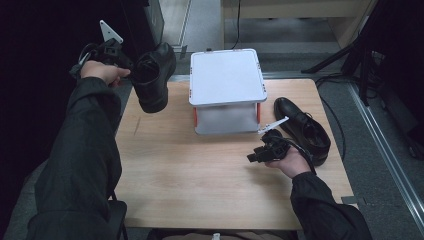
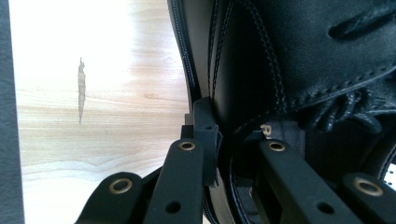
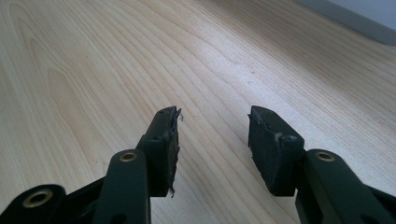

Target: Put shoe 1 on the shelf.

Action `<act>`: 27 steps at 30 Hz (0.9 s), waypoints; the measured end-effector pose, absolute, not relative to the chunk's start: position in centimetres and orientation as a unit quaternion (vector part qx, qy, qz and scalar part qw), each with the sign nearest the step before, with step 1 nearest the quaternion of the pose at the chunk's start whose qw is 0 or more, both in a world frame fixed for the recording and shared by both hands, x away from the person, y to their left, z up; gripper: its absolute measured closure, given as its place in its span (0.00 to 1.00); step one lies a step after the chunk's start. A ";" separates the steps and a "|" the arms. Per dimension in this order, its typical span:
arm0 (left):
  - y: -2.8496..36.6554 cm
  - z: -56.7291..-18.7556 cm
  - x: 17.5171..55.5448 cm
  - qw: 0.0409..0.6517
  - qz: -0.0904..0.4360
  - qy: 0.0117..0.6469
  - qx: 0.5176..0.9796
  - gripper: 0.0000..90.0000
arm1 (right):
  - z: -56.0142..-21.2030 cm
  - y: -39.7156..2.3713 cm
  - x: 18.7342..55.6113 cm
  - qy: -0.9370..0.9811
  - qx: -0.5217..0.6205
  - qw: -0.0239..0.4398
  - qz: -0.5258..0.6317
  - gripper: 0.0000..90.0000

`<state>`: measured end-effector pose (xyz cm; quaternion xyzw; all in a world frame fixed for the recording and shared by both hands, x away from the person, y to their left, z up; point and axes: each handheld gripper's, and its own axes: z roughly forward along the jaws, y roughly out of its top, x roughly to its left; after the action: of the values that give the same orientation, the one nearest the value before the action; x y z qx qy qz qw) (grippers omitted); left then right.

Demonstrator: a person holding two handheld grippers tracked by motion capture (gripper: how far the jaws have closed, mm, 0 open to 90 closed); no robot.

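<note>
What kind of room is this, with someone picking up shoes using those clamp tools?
Probably a lab or workshop corner set up for recording. A bare wooden table holds a small white rack; cables and dark stand legs sit on grey carpet beyond.

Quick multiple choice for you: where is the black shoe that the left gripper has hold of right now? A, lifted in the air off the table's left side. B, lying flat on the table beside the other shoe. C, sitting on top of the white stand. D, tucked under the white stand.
A: the left gripper is clamped on the collar of the black shoe, which hangs clear of the table.
</note>
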<state>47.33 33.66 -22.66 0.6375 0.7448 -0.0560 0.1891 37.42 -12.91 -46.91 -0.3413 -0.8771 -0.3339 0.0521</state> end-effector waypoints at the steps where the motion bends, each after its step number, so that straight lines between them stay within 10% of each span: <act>1: 33.3 -22.3 47.5 0.189 -0.055 0.743 0.639 0.94 | -46.9 -12.9 37.4 -0.877 -0.341 0.053 -0.334 0.59; 27: 22.3 -22.0 53.0 0.171 -0.056 0.710 0.681 0.93 | -46.7 -13.5 37.2 -0.878 -0.333 0.056 -0.339 0.59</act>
<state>53.05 22.35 -21.95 0.6811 0.7099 -0.0558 0.1706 37.19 -13.45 -46.67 -0.3328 -0.8781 -0.3393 0.0561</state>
